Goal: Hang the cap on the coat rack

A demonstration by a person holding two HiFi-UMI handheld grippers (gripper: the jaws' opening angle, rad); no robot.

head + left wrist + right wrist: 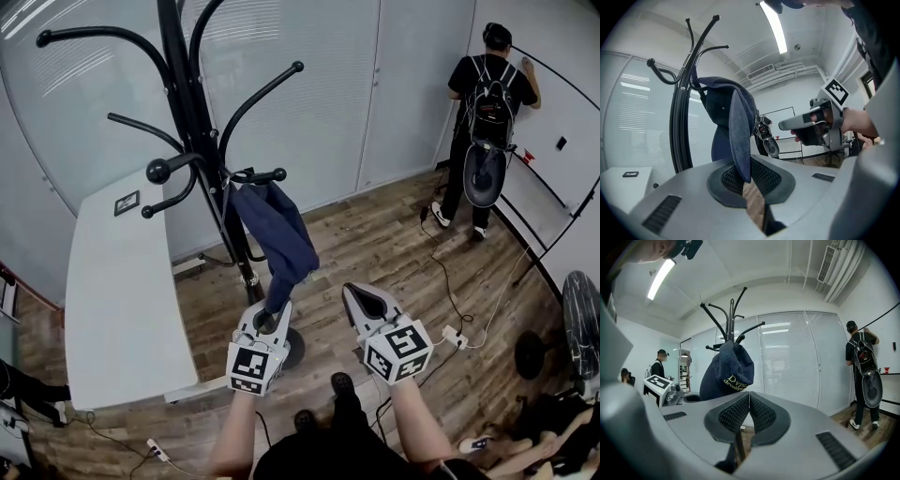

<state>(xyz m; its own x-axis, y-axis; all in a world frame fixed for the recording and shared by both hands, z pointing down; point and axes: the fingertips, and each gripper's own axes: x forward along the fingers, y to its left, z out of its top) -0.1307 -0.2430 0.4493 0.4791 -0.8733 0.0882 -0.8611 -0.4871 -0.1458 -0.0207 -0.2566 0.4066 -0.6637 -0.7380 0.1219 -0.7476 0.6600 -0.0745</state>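
On the coat rack (192,112) hangs the cap (275,234), which looks soft and light. The left tongs (270,317) pinch its stiffer brim (740,140), likely the best hold, and the right tongs (362,294) are pressed together.

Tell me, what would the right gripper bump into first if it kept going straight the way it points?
Probably the dark blue cap on the coat rack, just ahead of the right gripper; depth is unclear.

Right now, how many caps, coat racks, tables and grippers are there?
Dark blue fabric cap: 1
Black metal coat rack: 1
White rectangular table: 1
Grey grippers: 2, left gripper and right gripper
Total: 5
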